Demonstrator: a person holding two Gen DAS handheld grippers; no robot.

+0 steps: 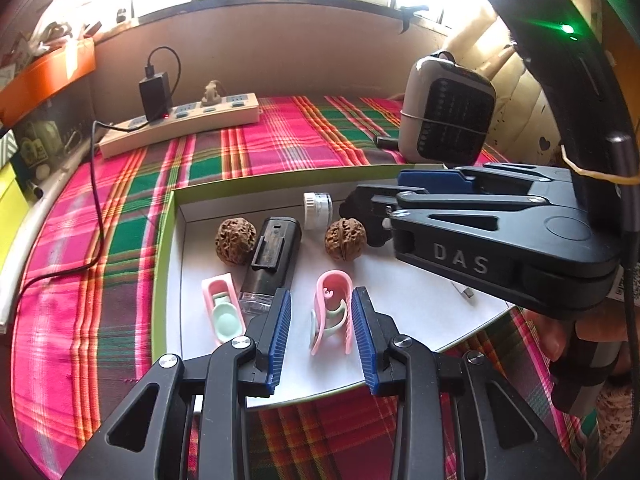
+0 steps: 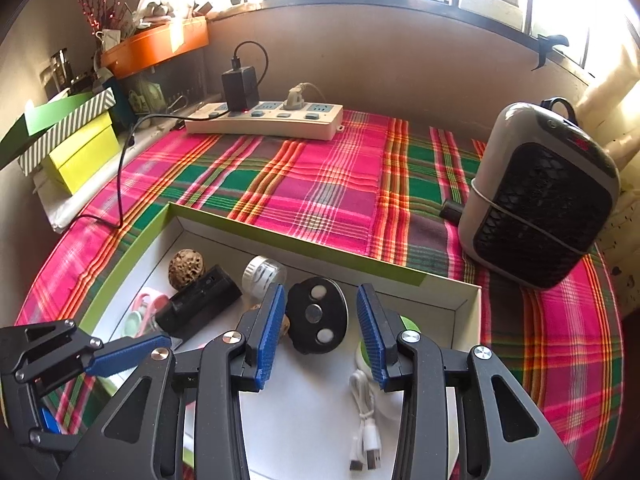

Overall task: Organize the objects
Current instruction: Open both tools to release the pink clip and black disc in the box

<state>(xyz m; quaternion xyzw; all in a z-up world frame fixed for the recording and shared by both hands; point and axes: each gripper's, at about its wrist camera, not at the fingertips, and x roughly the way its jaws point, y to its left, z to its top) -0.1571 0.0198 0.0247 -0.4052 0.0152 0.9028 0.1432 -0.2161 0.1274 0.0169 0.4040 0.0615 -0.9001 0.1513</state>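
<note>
While both grippers hang over the green-rimmed box (image 1: 164,248) on the plaid-covered surface (image 2: 320,184), neither grips anything. Left gripper (image 1: 322,332) stands partly open astride the pink clip (image 1: 332,312), pads clear of it. Right gripper (image 2: 320,332) stands partly open, framing the black disc (image 2: 318,316).

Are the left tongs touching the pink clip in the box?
Apart. The left wrist view shows white box floor between the pink clip and both blue pads of the left tongs.
</note>
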